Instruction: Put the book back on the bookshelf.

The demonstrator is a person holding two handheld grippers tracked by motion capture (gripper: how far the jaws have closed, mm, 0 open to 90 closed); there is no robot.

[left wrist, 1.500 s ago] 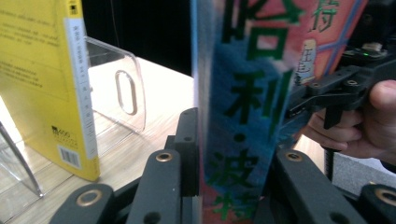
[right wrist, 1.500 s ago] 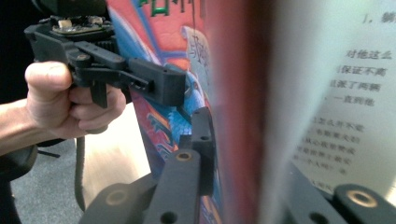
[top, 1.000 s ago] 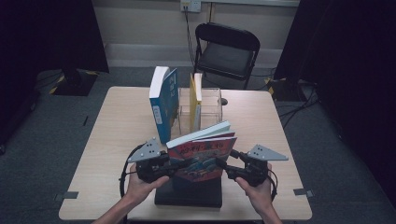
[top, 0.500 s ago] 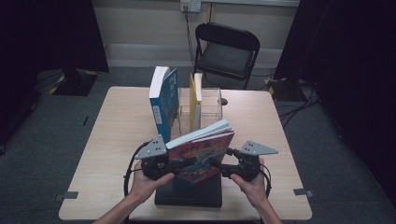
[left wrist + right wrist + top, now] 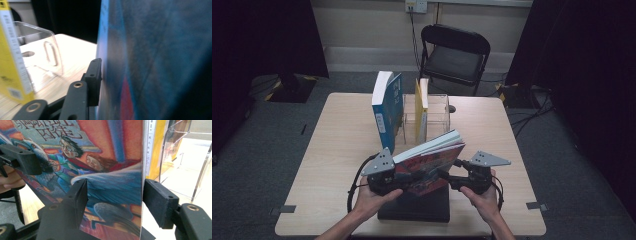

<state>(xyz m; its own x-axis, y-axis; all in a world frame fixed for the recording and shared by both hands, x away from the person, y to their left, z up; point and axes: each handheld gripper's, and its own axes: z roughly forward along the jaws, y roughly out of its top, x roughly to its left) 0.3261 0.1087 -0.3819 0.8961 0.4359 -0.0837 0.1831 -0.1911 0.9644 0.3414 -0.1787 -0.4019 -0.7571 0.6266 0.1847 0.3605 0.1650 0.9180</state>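
Thick paperback book w/ colourful illustrated red-and-blue cover (image 5: 428, 167) is held tilted above the near part of the light wooden table (image 5: 337, 150), between the two claws. Left claw (image 5: 404, 176) sits at the book's left edge; in the left gripper view one black pad lies flat against the cover (image 5: 160, 62), other jaw hidden behind the book, so can't tell if it's gripping; its jaws have just been opening w/ the book between them. Right claw (image 5: 447, 176) comes in from the book's right side; in the right gripper view its jaws straddle the book's edge (image 5: 112, 190), left pad on the cover, right pad just off the page side w/ a slim gap, so it looks released, not clenched. Below the book, under both claws, lies a flat black box (image 5: 414, 205). Beyond the claws, further up the table, stands a clear acrylic book rack (image 5: 437, 107) w/ a tall blue-and-white book (image 5: 386, 107) leaning at its left and a thin yellow book (image 5: 421, 107) upright inside. Black folding chair (image 5: 454, 50) stands past the table's far edge.
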